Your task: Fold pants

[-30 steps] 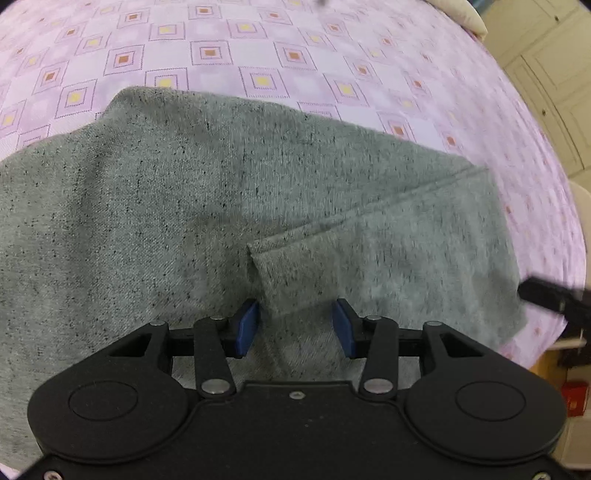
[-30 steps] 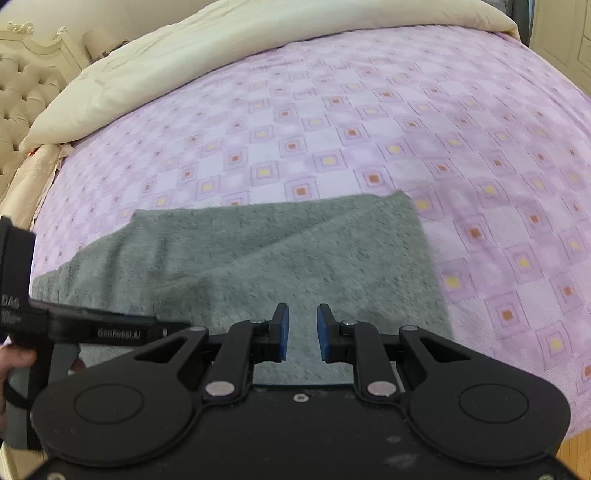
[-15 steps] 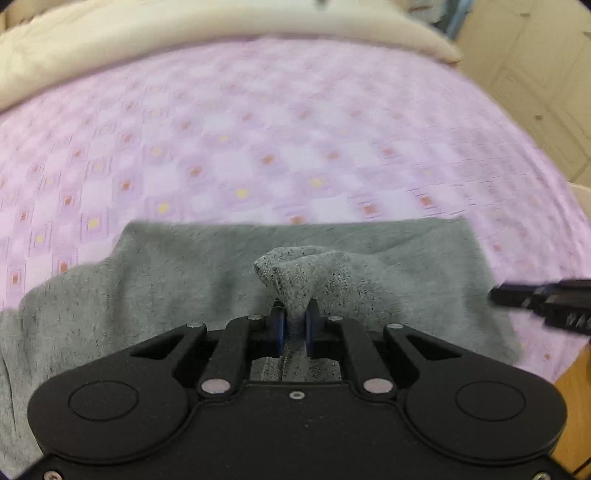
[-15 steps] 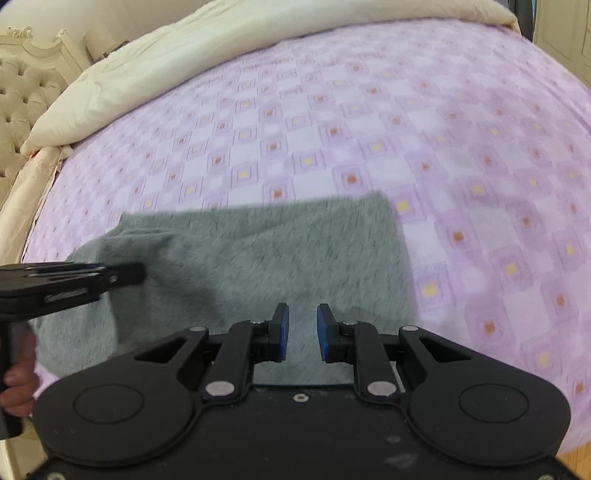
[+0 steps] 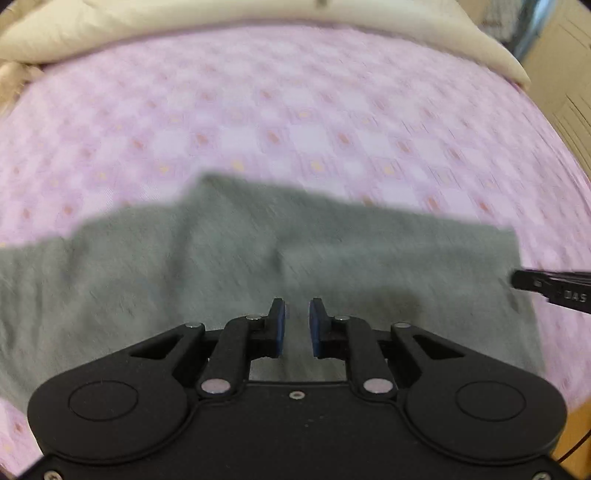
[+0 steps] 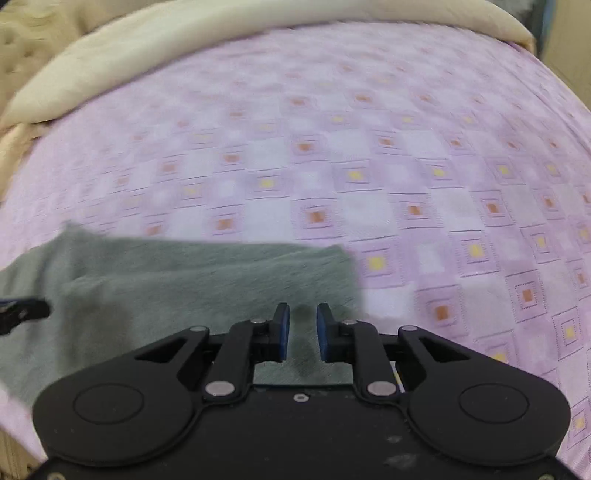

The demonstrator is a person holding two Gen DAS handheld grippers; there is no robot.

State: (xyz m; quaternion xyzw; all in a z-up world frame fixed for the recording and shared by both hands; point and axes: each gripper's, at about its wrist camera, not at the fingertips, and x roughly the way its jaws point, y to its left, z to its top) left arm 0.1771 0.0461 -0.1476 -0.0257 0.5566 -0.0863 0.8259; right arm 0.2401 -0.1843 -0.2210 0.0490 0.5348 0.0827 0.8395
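The grey pants (image 5: 236, 254) lie folded flat on the purple checked bedspread (image 5: 295, 122), blurred by motion. My left gripper (image 5: 297, 321) hovers over their near middle, jaws a little apart and empty. The tip of the other gripper (image 5: 554, 286) shows at the right edge. In the right wrist view the pants (image 6: 192, 280) fill the lower left, their right edge ending near the centre. My right gripper (image 6: 303, 326) hangs over the pants' near right corner, jaws slightly apart and empty. The left gripper's tip (image 6: 22, 312) shows at the left edge.
A cream duvet (image 5: 221, 18) is bunched along the far end of the bed, also in the right wrist view (image 6: 184, 40). Beige cabinet doors (image 5: 569, 85) stand past the bed's right side. The bedspread (image 6: 424, 166) stretches bare to the right of the pants.
My left gripper had shut on a raised fold of the pants half a second ago; now it is open and the fold lies flat. Both cameras have tilted up and back.
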